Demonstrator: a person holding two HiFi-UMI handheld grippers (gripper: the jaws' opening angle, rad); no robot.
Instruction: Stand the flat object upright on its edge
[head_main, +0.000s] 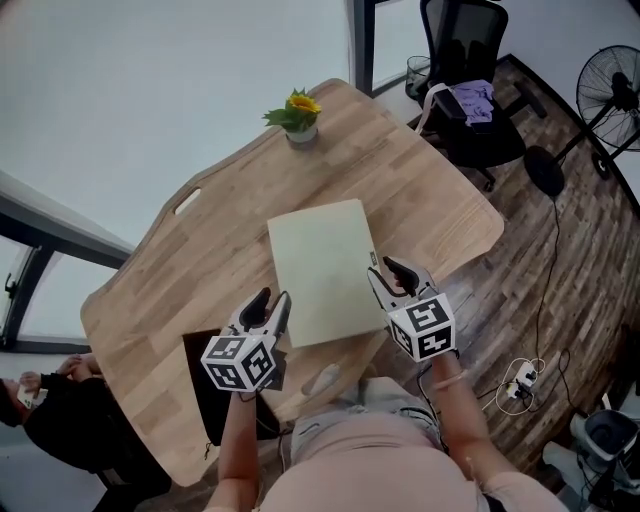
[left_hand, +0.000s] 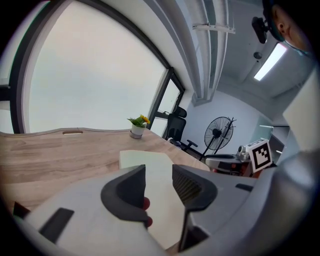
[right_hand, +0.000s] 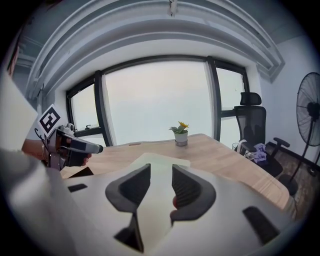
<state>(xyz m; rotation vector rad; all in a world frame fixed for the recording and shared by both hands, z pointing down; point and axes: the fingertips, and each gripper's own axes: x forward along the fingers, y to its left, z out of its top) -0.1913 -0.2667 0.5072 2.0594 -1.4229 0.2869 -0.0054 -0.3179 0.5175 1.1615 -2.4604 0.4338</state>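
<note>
A pale, cream-coloured flat board (head_main: 325, 270) lies flat on the wooden table (head_main: 190, 280), near its front edge. My left gripper (head_main: 272, 303) is at the board's near left corner, and its jaws stand apart with nothing between them. My right gripper (head_main: 392, 270) is at the board's right edge, also with a gap between its jaws. In the left gripper view the board (left_hand: 150, 162) shows through the gap of the left gripper (left_hand: 159, 182). The right gripper view shows the board (right_hand: 160, 162) the same way beyond the right gripper (right_hand: 161, 182). Whether either gripper touches the board is unclear.
A small potted yellow flower (head_main: 298, 115) stands at the table's far edge. A black office chair (head_main: 470, 80) and a floor fan (head_main: 610, 90) stand to the right. A power strip (head_main: 515, 385) lies on the floor. A seated person (head_main: 60, 410) is at the lower left.
</note>
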